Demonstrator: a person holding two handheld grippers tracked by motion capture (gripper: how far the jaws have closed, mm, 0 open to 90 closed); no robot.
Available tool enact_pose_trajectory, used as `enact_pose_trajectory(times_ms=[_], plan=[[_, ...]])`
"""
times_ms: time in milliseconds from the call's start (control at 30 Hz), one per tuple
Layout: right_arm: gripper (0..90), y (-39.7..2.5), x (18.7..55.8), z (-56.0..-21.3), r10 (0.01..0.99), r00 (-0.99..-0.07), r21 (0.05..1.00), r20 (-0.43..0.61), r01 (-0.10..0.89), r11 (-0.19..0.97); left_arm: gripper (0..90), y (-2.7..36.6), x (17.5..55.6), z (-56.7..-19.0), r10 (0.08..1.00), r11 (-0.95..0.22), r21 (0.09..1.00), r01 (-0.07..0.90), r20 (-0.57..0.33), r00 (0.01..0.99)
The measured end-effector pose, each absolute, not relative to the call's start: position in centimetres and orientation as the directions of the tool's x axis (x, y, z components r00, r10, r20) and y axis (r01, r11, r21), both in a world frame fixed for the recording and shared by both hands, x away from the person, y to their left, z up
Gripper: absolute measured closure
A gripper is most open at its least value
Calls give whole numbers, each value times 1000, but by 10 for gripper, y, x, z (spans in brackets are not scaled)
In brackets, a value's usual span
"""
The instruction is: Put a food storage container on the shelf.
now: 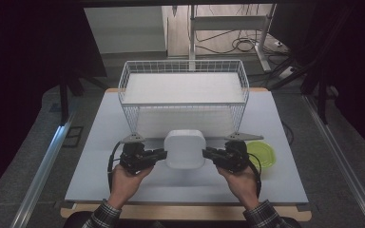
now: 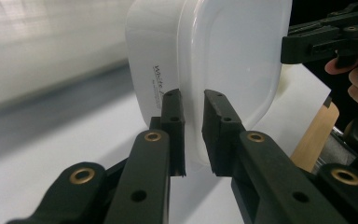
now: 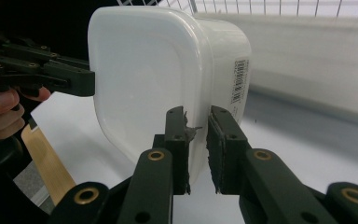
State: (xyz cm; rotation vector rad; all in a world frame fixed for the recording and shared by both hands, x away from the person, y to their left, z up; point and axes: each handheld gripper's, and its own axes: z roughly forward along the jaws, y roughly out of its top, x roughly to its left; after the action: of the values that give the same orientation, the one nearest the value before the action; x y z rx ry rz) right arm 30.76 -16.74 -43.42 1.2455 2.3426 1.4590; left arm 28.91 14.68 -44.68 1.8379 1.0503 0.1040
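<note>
We hold the white tub [image 1: 185,148] between both grippers at the table's [image 1: 100,156] near middle, in front of the wire basket [image 1: 183,71]. The left gripper [image 2: 193,105] and right gripper [image 3: 196,122] each pinch the rim, jaws nearly closed on it. We judge the tub light, stiff and smooth-walled, hence prone to slip; grip opposite rim edges evenly. A green lid [image 1: 262,153] lies to its right.
</note>
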Motion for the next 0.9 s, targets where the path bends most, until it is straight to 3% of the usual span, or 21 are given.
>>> enact_pose_trajectory(times_ms=[900], plan=[[789, -156, 339, -358, 657, -711, 873, 251, 459, 164, 796, 159, 312, -366, 729, -108, 860, 498, -272, 628]])
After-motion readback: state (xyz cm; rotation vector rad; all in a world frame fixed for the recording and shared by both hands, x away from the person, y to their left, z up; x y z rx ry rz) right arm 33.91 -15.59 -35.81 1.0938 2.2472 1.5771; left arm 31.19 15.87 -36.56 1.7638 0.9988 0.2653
